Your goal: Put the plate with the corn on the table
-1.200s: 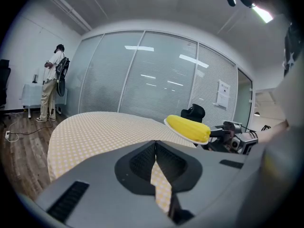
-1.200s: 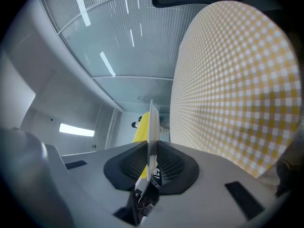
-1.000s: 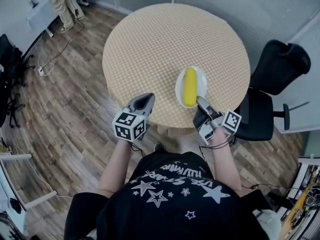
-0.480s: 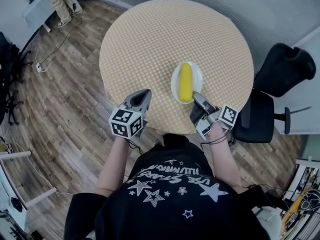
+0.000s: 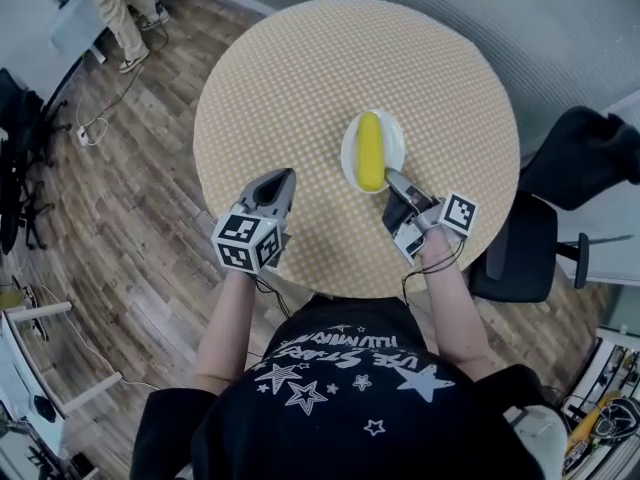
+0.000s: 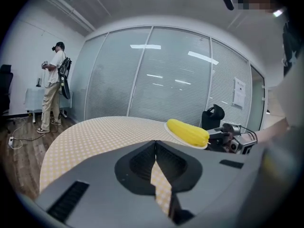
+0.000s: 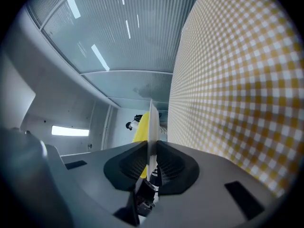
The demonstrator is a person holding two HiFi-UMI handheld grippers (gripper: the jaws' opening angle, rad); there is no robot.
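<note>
A white plate (image 5: 390, 148) carries a yellow corn cob (image 5: 371, 151) above the round table (image 5: 300, 88) with its yellow checked cloth. My right gripper (image 5: 393, 180) is shut on the plate's near rim. In the right gripper view the plate (image 7: 153, 122) shows edge-on between the jaws, with the corn (image 7: 141, 127) behind it. My left gripper (image 5: 277, 183) hovers over the table's near left part, shut and holding nothing. The left gripper view shows the corn (image 6: 188, 132) on the plate (image 6: 183, 137) to the right, a little above the cloth.
A black office chair (image 5: 560, 208) stands close to the table's right side. A person (image 5: 105, 3) stands at the far left by a white desk (image 5: 75, 23). Cables lie on the wooden floor (image 5: 130, 198). Glass partitions (image 6: 156, 75) rise behind the table.
Both grippers have moved forward over the table. The plate with the corn has travelled with the right gripper, further in from the near edge.
</note>
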